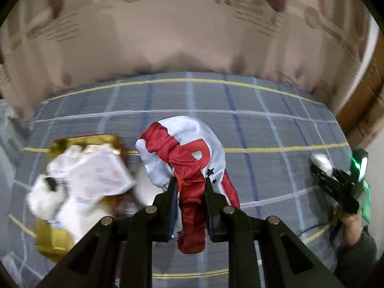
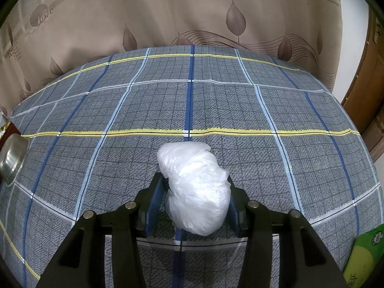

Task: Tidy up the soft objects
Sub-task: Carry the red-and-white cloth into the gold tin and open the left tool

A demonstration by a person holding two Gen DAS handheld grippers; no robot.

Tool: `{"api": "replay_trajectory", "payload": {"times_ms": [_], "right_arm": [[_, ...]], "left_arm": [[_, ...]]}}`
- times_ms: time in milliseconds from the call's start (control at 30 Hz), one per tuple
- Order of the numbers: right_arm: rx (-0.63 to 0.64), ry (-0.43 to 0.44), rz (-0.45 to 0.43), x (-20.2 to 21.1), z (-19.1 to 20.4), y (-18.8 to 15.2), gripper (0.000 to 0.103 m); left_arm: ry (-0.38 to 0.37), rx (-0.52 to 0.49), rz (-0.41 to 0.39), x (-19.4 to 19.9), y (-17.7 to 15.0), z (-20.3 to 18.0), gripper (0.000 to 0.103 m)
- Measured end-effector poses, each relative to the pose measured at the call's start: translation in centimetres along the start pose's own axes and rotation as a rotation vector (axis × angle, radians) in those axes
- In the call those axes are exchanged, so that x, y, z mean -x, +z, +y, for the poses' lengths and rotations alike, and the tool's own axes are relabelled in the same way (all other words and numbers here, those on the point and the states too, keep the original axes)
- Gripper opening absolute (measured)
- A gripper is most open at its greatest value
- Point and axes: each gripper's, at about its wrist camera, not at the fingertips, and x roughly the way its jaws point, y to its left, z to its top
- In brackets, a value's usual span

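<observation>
My left gripper [image 1: 190,184] is shut on a red and white satin cloth [image 1: 189,158] and holds it above the plaid bed cover [image 1: 264,124]. To its left a gold box [image 1: 55,237] holds white soft items, among them a white plush toy [image 1: 45,196]; this part is blurred. My right gripper [image 2: 194,184] is shut on a crumpled white plastic bag [image 2: 196,187] just above the plaid cover [image 2: 120,110]. In the left wrist view the right gripper [image 1: 324,165] shows at the far right with the white bag in it.
A beige leaf-print curtain [image 2: 192,12] hangs behind the bed. A steel bowl [image 2: 12,158] sits at the cover's left edge. A green package [image 2: 364,259] lies at the lower right. A wooden door [image 2: 369,91] stands at the right.
</observation>
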Motion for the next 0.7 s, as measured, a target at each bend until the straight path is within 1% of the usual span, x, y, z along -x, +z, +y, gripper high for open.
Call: {"api": "replay_trajectory", "payload": {"times_ms": [233,433,567,700], "right_arm": [[0.000,-0.002,-0.001,0.0,0.0,-0.1,0.046],[0.002,-0.003,-0.001,0.0,0.0,0.0,0.046],[0.003,-0.004,-0.001,0.0,0.0,-0.1,0.046],[0.003,-0.004,-0.002,0.0,0.0,-0.1,0.046]], "left_arm": [[0.100,0.106,-0.034,2.5,0.2,7.3,0.020],[0.186,0.159,-0.044,3.7,0.4,12.5,0.020],[0.217,0.173,-0.029,3.0,0.4,14.7,0.020],[0.208,0.194,-0.016,1.8,0.8,16.6,0.020]]}}
